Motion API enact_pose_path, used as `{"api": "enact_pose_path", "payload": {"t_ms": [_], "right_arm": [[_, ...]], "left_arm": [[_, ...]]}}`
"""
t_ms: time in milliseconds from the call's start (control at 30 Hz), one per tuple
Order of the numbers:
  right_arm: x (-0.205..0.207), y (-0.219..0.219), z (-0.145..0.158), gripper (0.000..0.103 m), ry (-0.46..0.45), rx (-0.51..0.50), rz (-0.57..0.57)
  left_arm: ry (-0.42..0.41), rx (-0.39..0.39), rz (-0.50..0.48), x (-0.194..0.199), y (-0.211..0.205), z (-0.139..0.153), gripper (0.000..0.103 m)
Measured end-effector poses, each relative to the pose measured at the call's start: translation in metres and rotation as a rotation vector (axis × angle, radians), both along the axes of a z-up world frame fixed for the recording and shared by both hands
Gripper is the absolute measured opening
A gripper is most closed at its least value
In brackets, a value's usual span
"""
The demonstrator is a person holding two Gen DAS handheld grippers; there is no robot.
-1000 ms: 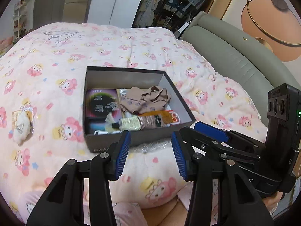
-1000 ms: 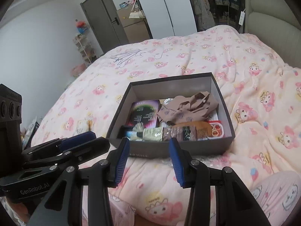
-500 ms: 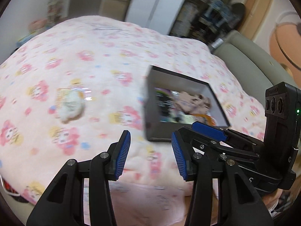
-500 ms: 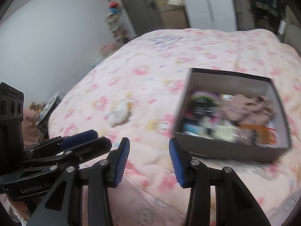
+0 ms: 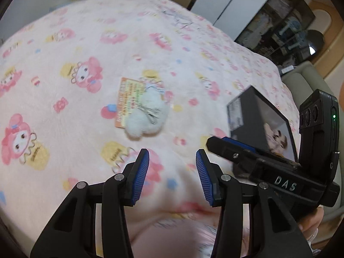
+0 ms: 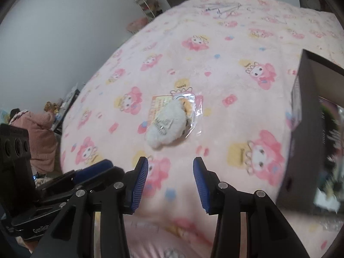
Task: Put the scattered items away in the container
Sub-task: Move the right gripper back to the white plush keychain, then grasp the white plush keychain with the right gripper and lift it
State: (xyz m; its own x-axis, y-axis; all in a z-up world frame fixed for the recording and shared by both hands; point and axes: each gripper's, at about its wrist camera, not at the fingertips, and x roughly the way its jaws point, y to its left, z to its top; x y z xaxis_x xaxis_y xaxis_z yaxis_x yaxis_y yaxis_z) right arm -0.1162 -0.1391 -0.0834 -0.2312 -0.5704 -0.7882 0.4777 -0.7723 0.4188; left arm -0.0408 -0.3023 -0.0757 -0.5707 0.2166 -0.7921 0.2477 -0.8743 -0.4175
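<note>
A white fluffy plush toy in a clear packet with an orange card (image 5: 143, 112) (image 6: 168, 122) lies on the pink cartoon-print blanket (image 5: 64, 86) (image 6: 225, 53). My left gripper (image 5: 172, 167) hovers just short of it, jaws open and empty. My right gripper (image 6: 170, 168) does the same from its side, open with nothing between its fingers. The dark grey box (image 5: 243, 118) (image 6: 305, 111) stands to the right of the toy, with cloth and other items partly visible inside. Each gripper shows at the edge of the other's view.
A grey padded headboard (image 5: 301, 81) runs behind the box. Shelves and white wardrobe doors (image 5: 225, 6) stand beyond the bed. A person in a pink robe (image 6: 38, 129) is at the bed's left side near a white wall.
Both grippers swung left and down from facing the box to facing the plush toy. The box slid to the right edge of both views. Both jaws kept the same gap.
</note>
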Motion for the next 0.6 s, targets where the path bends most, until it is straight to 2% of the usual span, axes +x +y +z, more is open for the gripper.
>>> {"api": "enact_pose_path", "payload": {"t_ms": [233,433,500,600], "right_arm": [[-0.056,-0.046,-0.038,0.039,-0.039,0.009,0.029],[-0.078,-0.063,-0.064,0.040,-0.078,0.005,0.025],[-0.081,-0.064,-0.070,0.050,-0.089,-0.007,0.024],[-0.084,-0.067,-0.076,0.053,-0.106,-0.037,0.041]], "left_arm": [[-0.027,0.111,0.034,-0.035,-0.043,-0.047,0.045],[-0.041,0.169,0.031,-0.046,-0.054,-0.070,0.045],[-0.041,0.182,0.024,-0.049,-0.055,-0.076,0.045],[-0.060,0.192,0.028,-0.054,-0.057,-0.086,0.045]]}}
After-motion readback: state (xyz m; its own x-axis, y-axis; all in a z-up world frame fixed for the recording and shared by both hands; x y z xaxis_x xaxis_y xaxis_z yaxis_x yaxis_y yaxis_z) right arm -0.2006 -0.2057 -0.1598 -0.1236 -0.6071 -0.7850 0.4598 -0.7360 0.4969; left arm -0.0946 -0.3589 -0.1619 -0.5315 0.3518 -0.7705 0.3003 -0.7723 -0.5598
